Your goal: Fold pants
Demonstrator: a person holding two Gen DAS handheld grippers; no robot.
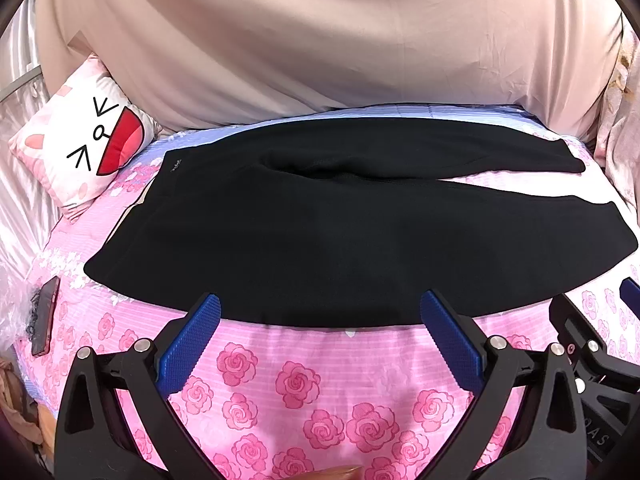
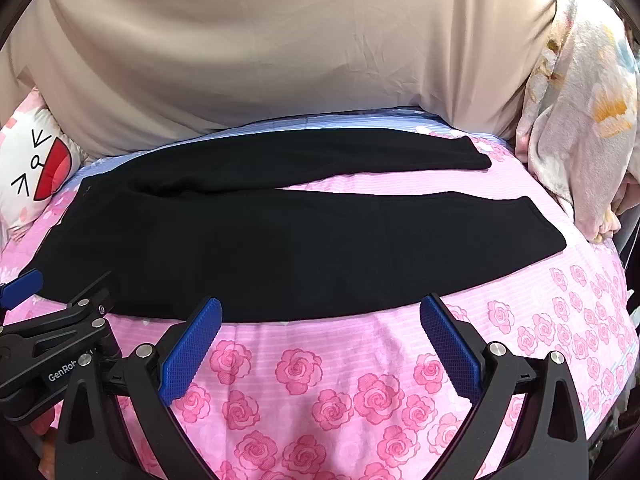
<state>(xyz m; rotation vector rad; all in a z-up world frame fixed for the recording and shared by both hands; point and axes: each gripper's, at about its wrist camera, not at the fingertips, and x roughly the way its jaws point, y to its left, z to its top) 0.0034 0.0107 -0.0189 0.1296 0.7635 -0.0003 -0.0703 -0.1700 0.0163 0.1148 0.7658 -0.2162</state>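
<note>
1. Black knit pants (image 1: 340, 232) lie flat on the pink rose-print bedsheet (image 1: 300, 384), waistband to your left, 2 legs running right w/ a narrow wedge of sheet showing between them twd the cuffs.
2. Near edge of the pants sits just past both tools' fingertips; a bare strip of rose sheet lies between you & that hem, so open room in front.
3. Your left gripper (image 1: 320, 312) is spread wide, nothing between its blue ribbed pads (image 1: 192, 344); tips hover at the near hem, contact w/ cloth can't be told.
4. Your right gripper (image 2: 320, 314) is likewise spread wide & holding nothing, tips at the same hem further twd the leg end. Its neighbour shows at lower left of the right wrist view.
5. Far side: beige draped cloth (image 1: 320, 40) rises right behind the far leg, little room there.
6. Left: white cartoon-face pillow (image 1: 84, 144) near the waistband corner, not touching as far as you can see. A dark flat phone-like slab (image 1: 45, 316) rests on the sheet at the left edge, well apart from the pants.
7. Right: pale floral fleece blanket (image 2: 580, 120) bunched beside the cuffs.
8. Count: 1 pants, 2 grippers, 1 pillow, 1 slab, 1 blanket.
</note>
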